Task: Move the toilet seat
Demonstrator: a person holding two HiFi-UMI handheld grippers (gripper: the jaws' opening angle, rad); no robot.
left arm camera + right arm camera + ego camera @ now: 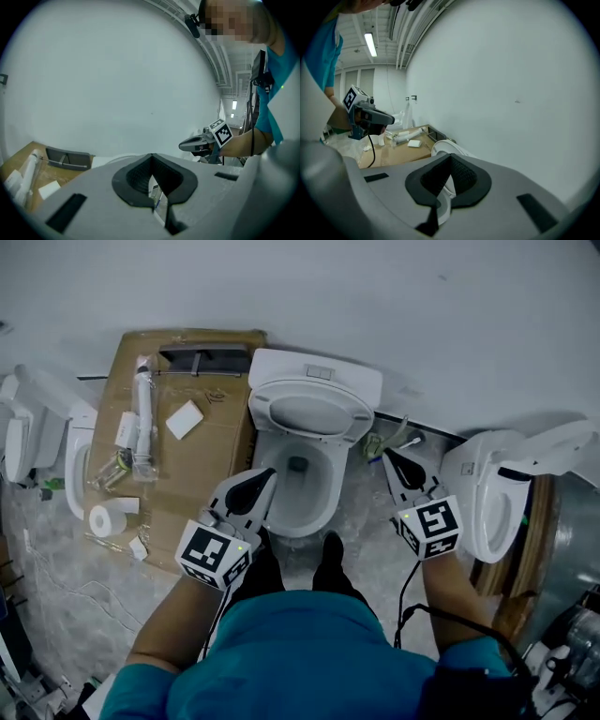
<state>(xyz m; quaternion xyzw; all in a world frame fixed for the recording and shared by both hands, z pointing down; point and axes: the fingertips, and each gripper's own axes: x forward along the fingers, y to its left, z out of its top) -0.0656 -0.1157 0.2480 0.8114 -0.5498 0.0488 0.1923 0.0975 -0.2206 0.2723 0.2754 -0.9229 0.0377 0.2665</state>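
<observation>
**Seat position.** The seat (pixel 309 415) stands raised at the rear of the bowl (pixel 323 507), leaning back against the tank (pixel 319 371). The bowl is open below it. Its hinge edge runs across the rear of the bowl from side to side, and the free front edge is uppermost.

**Seat condition.** It is white, glossy and oval, with a smooth rounded rim. No crack or stain is visible. Seat ring and lid cannot be told apart from here.

**Jaws.** The left gripper (pixel 266 480) has its jaws closed, tips together, with nothing between them. The right gripper (pixel 388 456) is the same, closed and empty.

**Relation to the seat.**
- Both grippers point towards the rear of the bowl, so the seat lies ahead of and between them.
- The left gripper is over the bowl's left rim.
- The right gripper is clear of the bowl on its right side, with its tip near the seat's right edge.
- Neither touches the seat.
- Judgement: neither is clearly closer to the seat, and height above the bowl cannot be gauged.

**Next move, as judged.** With the seat up, moving it means bringing it forward over the bowl. A closed tip hooked behind the top edge should do that, and controlled lowering is advised to avoid a slam.
</observation>
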